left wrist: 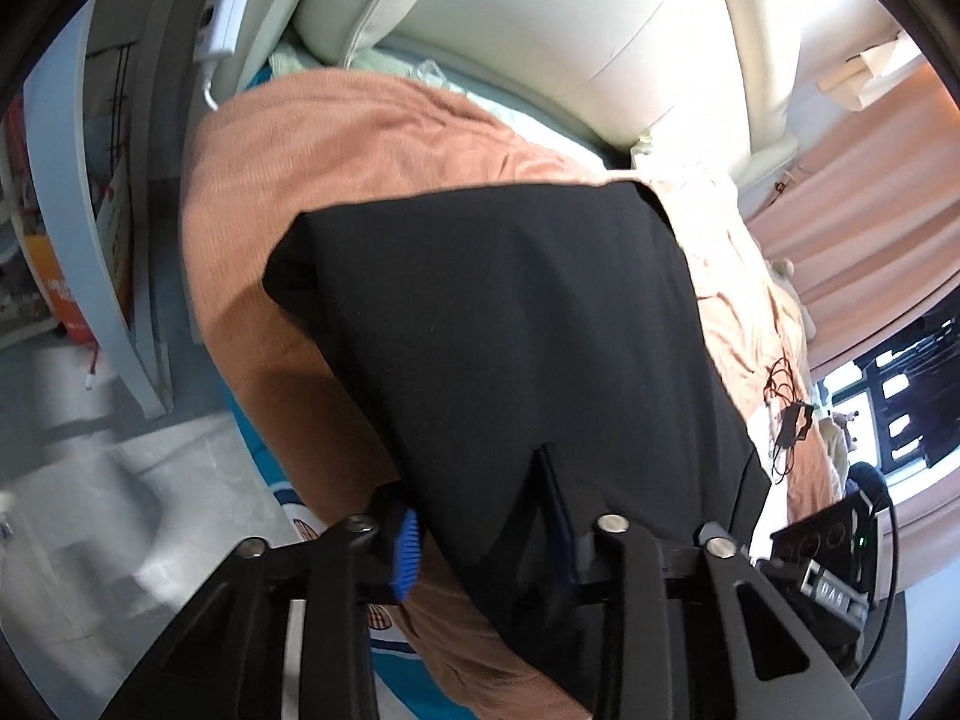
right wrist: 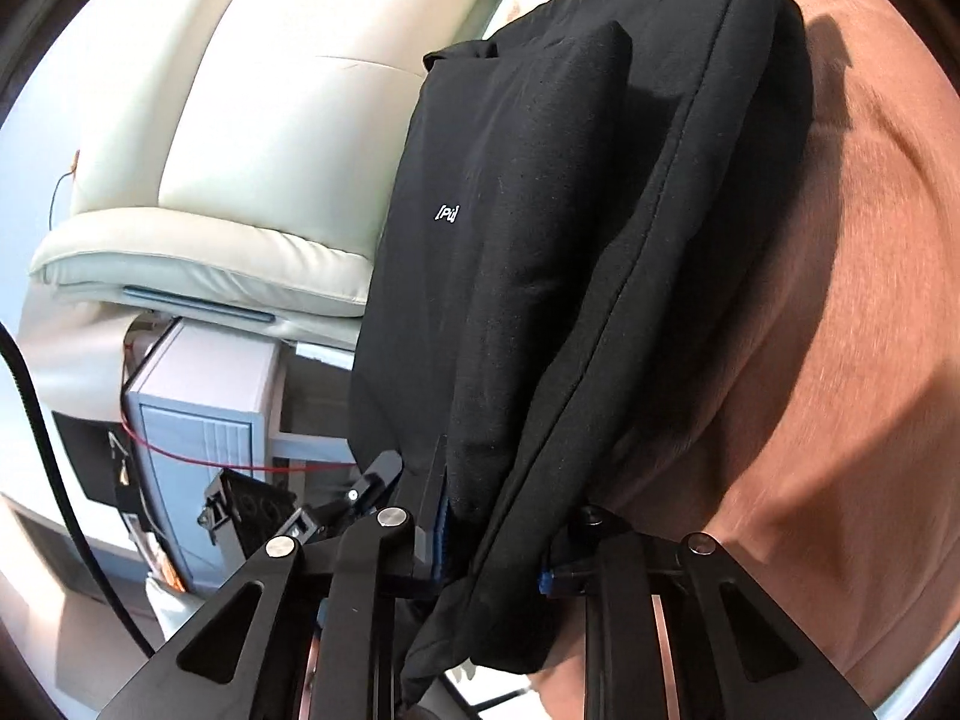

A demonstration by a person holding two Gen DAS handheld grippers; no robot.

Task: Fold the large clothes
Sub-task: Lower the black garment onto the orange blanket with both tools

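Observation:
A large black garment (left wrist: 510, 324) lies over an orange-brown blanket (left wrist: 288, 180) on a bed. My left gripper (left wrist: 486, 540) is shut on its near edge; the cloth drapes over the jaws and hides the right finger, while the blue pad (left wrist: 407, 552) of the left finger shows. In the right wrist view the same black garment (right wrist: 540, 252), folded in thick layers with a small white logo (right wrist: 447, 213), runs away from me. My right gripper (right wrist: 495, 546) is shut on its bunched near end.
A cream padded headboard (left wrist: 540, 18) stands beyond the bed and shows in the right wrist view (right wrist: 240, 120). A grey-blue bedside cabinet (right wrist: 204, 414) with a red cable sits left. Pink curtains (left wrist: 870, 210) and a window are at right. Black cables (left wrist: 786, 408) lie on the blanket.

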